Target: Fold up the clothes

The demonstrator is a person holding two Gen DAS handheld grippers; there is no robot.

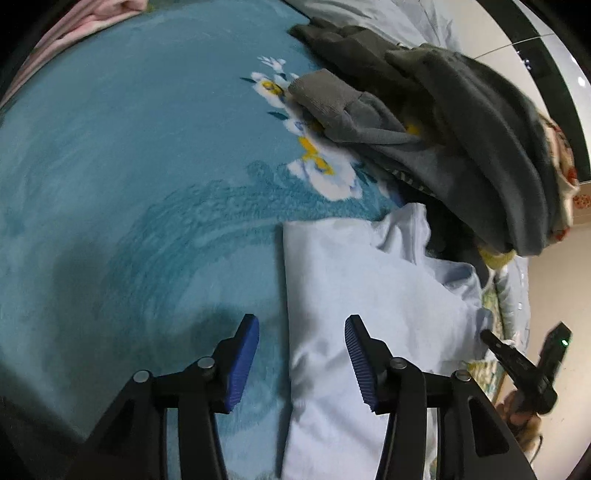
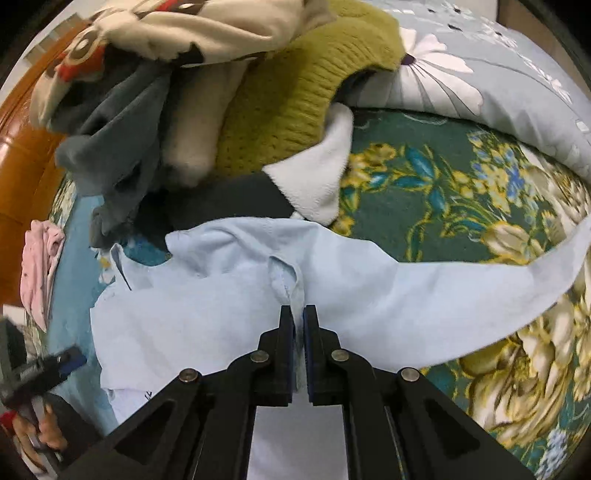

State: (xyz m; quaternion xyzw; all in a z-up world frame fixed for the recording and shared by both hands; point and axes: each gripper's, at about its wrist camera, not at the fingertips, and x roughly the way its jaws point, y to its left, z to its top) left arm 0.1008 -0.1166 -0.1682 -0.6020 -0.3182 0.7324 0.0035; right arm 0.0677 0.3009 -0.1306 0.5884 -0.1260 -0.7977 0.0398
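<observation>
A light blue garment [image 1: 369, 280] lies spread on a teal blanket [image 1: 129, 166], its straight left edge running down between my left fingers. My left gripper [image 1: 301, 363] hovers over that edge, open, with its blue pads clear of the cloth. In the right wrist view the same light blue garment [image 2: 221, 295] stretches across the bed, one long part trailing off to the right. My right gripper [image 2: 299, 314] is shut on a pinched ridge of this cloth near its collar. The right gripper [image 1: 517, 362] also shows at the left wrist view's right edge, held in a hand.
A heap of clothes lies beyond the garment: grey pieces [image 1: 461, 122], an olive knit sweater [image 2: 295, 99], a cream printed piece [image 2: 166, 29]. A pink garment [image 2: 38, 266] sits at the left. A dark floral bedspread [image 2: 443, 192], pale quilt [image 2: 498, 74] and wooden bed frame [image 2: 22, 166] border the area.
</observation>
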